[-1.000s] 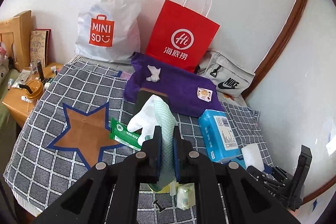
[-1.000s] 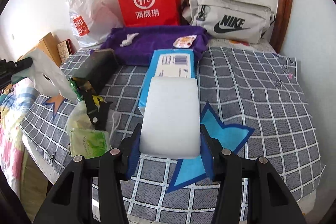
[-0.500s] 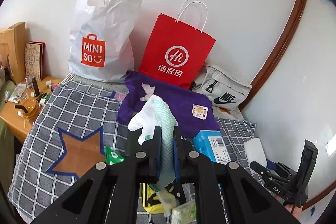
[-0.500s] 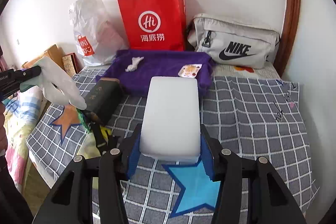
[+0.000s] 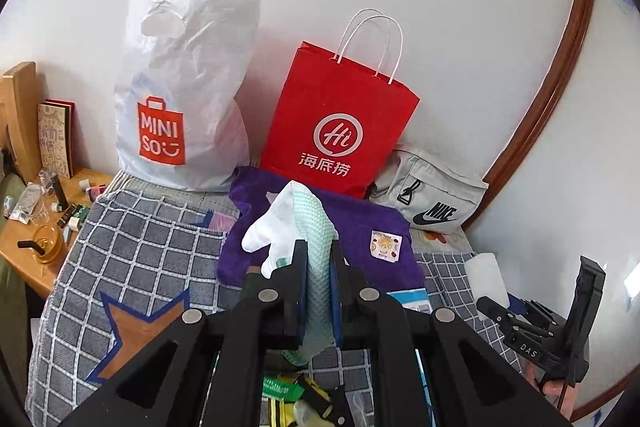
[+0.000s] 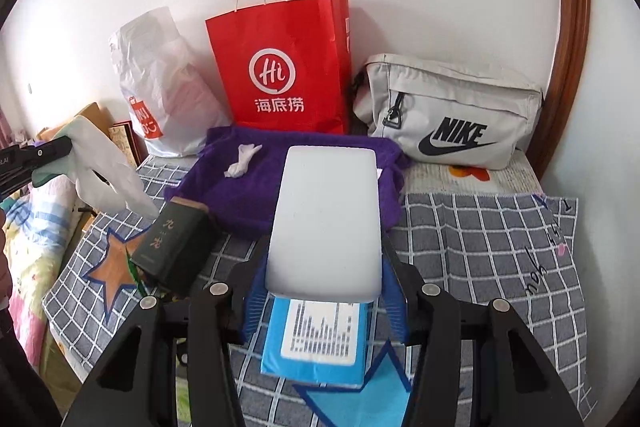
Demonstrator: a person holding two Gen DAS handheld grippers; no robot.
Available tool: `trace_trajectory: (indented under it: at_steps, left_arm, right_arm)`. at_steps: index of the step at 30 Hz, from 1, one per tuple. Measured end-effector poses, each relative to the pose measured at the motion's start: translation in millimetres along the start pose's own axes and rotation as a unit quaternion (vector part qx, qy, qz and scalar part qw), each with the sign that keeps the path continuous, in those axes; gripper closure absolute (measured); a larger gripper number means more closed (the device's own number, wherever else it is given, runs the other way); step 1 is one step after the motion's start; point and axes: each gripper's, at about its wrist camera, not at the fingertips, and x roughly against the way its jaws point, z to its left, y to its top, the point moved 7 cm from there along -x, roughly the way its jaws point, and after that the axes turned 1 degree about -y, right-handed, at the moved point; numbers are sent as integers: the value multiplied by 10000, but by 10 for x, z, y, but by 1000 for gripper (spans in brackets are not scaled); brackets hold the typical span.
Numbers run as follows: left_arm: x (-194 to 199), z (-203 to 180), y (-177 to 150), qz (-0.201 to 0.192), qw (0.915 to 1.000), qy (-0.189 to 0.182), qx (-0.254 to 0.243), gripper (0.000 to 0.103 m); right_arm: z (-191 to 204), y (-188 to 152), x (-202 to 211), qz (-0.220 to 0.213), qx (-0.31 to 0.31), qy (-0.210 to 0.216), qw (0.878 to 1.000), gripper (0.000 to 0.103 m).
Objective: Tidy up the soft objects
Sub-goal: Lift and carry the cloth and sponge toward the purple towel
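My left gripper (image 5: 319,267) is shut on a white and mint-green cloth glove (image 5: 298,223), held up above the bed; the glove also shows at the left of the right wrist view (image 6: 102,167). My right gripper (image 6: 323,279) is shut on a white foam sponge block (image 6: 326,219), held above a blue tissue pack (image 6: 316,343). A purple towel (image 6: 280,171) lies at the back of the bed with a crumpled white tissue (image 6: 242,159) on it. In the left wrist view the towel (image 5: 356,231) carries a small patterned packet (image 5: 385,245).
A red paper bag (image 6: 284,67), a white Miniso bag (image 5: 180,99) and a grey Nike pouch (image 6: 448,111) stand against the wall. A dark green tin (image 6: 172,247) sits on the checked blanket (image 6: 480,239). A cluttered wooden side table (image 5: 36,235) stands left of the bed.
Both grippers have risen and moved toward the wall with their loads. The blue tissue pack is now below the sponge, near the right gripper's base.
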Motion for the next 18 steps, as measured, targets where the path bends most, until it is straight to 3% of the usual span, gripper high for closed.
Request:
trace_trajectory:
  at_steps: [4,13,18]
  left_arm:
    - [-208,-38,116,-75,9999,85,-131,93]
    - [-743,-99,289,160,9997,-174,-98,93]
    - [-1020,-136,351,212,9992,-34,-338,93]
  right_arm:
    - [-59,151,-172,8,-93,15,10000,53]
    - [-191,361,-589,101,-178,10,9998,53]
    - [-277,446,-891,219,-255,39,9994,53]
